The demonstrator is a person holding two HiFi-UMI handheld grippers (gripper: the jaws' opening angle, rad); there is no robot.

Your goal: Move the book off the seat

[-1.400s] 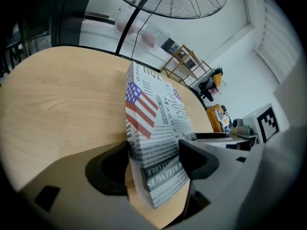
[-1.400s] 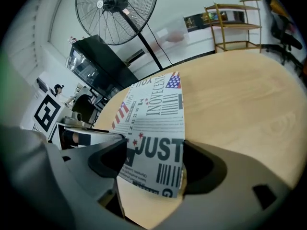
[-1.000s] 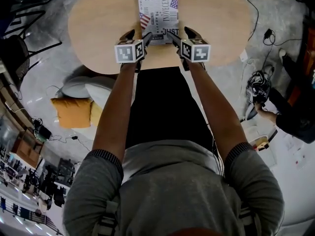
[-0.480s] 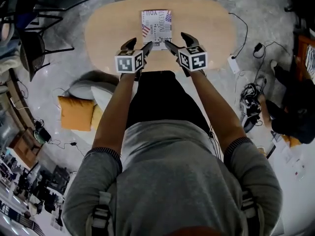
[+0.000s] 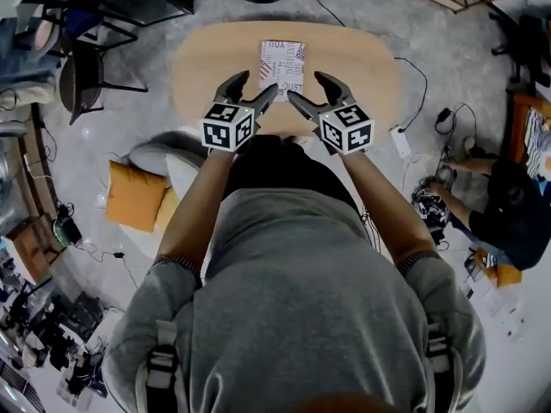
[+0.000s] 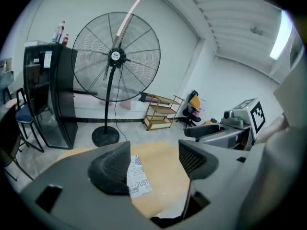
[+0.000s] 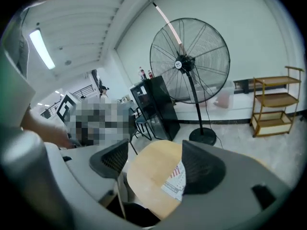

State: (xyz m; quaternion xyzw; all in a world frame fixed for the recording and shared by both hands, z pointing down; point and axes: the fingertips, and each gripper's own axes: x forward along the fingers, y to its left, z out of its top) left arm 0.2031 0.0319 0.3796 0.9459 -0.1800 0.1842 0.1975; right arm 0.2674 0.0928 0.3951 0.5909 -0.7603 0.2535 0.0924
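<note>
A rectangular book (image 5: 282,66) with a white printed cover is laid flat on the oval, light wooden tabletop (image 5: 366,67), midway along it and nearer its far edge. The left gripper (image 5: 257,83) and right gripper (image 5: 306,86) are held side by side above the tabletop, on the book's near side and clear of it. The 2 jaws of each are spread wide, with nothing gripped.

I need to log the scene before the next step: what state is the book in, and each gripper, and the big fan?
book: closed, lying flat on the wooden table, held by nothing.
left gripper: open, fingers apart, gripping nothing, raised above the table.
right gripper: open, fingers apart, gripping nothing, raised above the table.
fan: upright on its stand; cannot tell whether it is running.
</note>
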